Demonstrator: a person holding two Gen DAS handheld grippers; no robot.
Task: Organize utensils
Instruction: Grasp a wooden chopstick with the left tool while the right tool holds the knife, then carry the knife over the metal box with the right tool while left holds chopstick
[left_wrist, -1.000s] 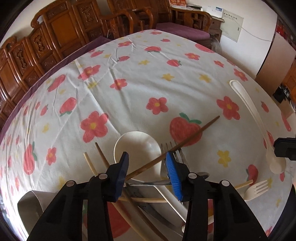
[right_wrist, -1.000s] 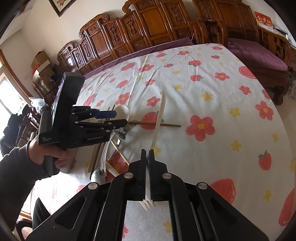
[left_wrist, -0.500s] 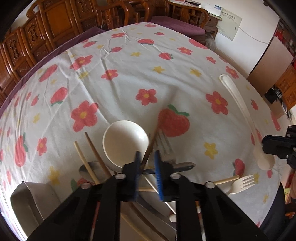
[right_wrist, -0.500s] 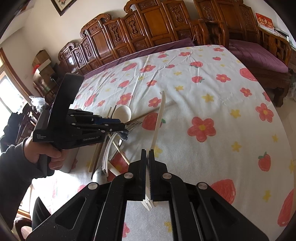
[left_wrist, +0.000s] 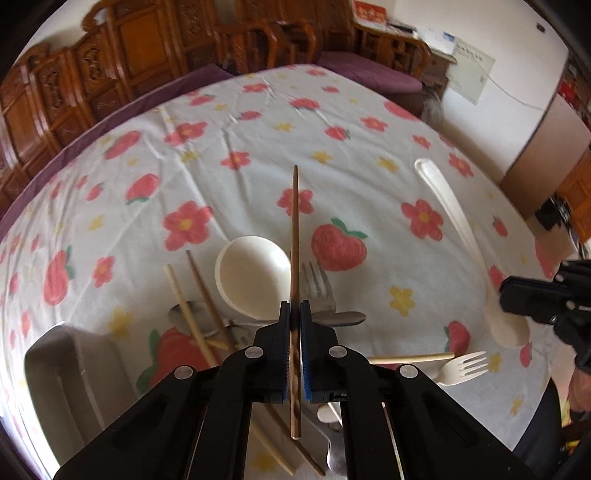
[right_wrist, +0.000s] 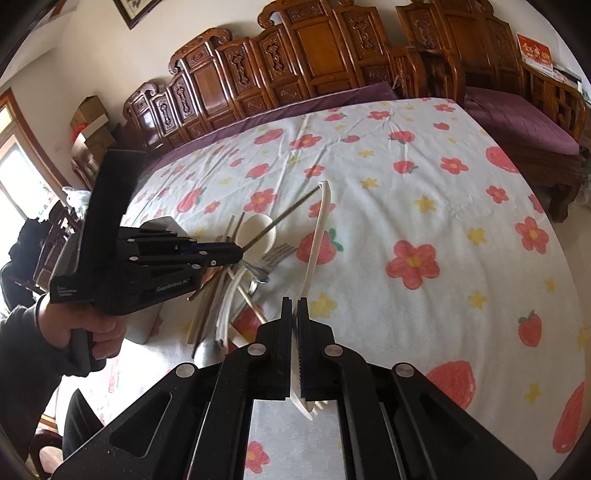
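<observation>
- Left gripper (left_wrist: 294, 308) nearest in the left wrist view, jaws clamped on a dark wooden chopstick (left_wrist: 294, 236) that runs between the pads and points away over the table, tip lifted clear of the cloth.
- Just beyond those jaws, a pile on the flowered tablecloth (left_wrist: 229, 177): white ladle bowl (left_wrist: 251, 275), metal fork (left_wrist: 317, 286), a metal spoon (left_wrist: 188, 314), two more chopsticks (left_wrist: 195, 295) crossing to the left.
- Grey container (left_wrist: 70, 369) at lower left of that view, beside the pile; white plastic fork (left_wrist: 463, 365) lying to the right.
- Only here, side-on: right gripper (left_wrist: 532, 302) at the far right edge, with a long white spoon (left_wrist: 454, 221) reaching away from it.
- Right wrist view, nearest: right gripper (right_wrist: 294, 325) pinched shut on the white spoon's handle, seen edge-on (right_wrist: 317, 236), rising forward.
- Only here: left gripper (right_wrist: 225, 254) seen whole from the side, held in a hand (right_wrist: 99, 332), chopstick (right_wrist: 284, 218) angling upward from it above the pile.
- Farthest: carved wooden chairs (right_wrist: 295, 66) behind the table.
</observation>
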